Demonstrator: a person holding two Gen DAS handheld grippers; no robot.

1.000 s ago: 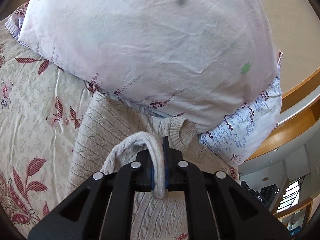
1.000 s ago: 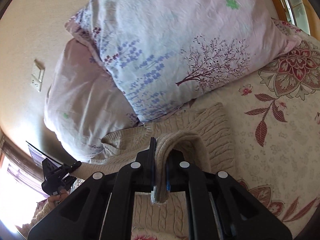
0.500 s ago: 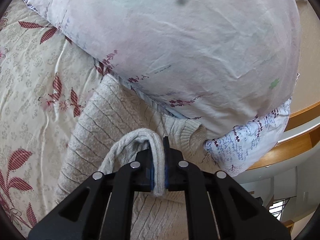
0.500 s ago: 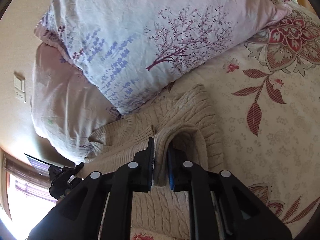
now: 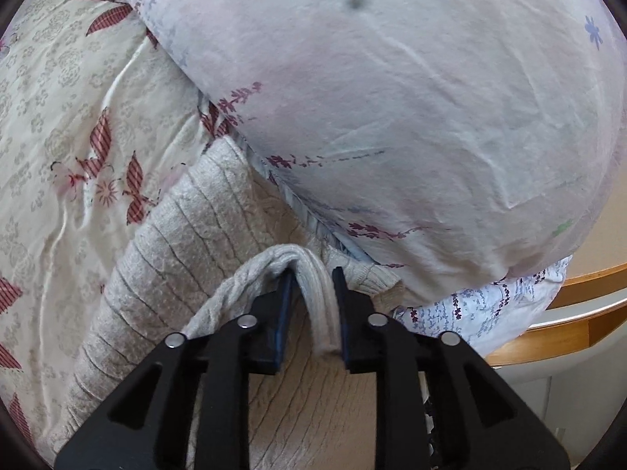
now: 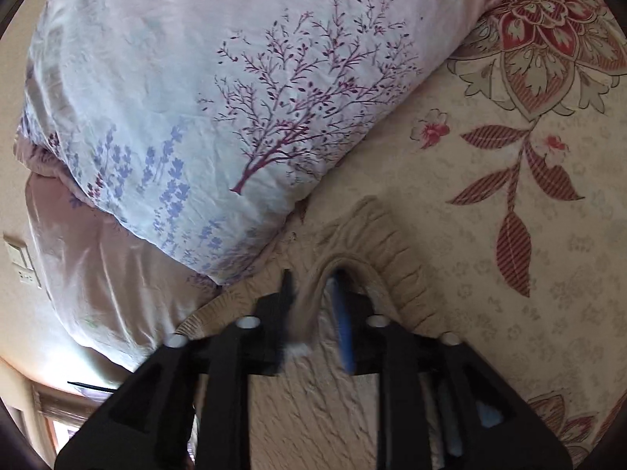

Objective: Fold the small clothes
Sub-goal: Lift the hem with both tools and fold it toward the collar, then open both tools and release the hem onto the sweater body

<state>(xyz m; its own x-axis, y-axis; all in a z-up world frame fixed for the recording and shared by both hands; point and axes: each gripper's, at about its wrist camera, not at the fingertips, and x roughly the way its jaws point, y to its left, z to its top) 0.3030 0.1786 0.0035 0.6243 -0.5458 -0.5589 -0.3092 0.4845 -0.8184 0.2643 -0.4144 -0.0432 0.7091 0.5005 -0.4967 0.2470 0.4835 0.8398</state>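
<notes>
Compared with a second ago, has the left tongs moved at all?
Yes. The left tongs have moved in closer to the pillow and lower over the sweater; the jaws are opening.

Floral bedspread, printed pillows, beige wall with switch plate, wooden rail.

Black claw arms — silver screws, blue pads.

Sweater spread flat on the bed, its far edge tucked under the pillow lying behind it. A second pillow sits beneath the first, to the right in the left wrist view. In the right wrist view, the upper pillow overlaps the lower pillow at left; sweater in front, bed to the right.
</notes>
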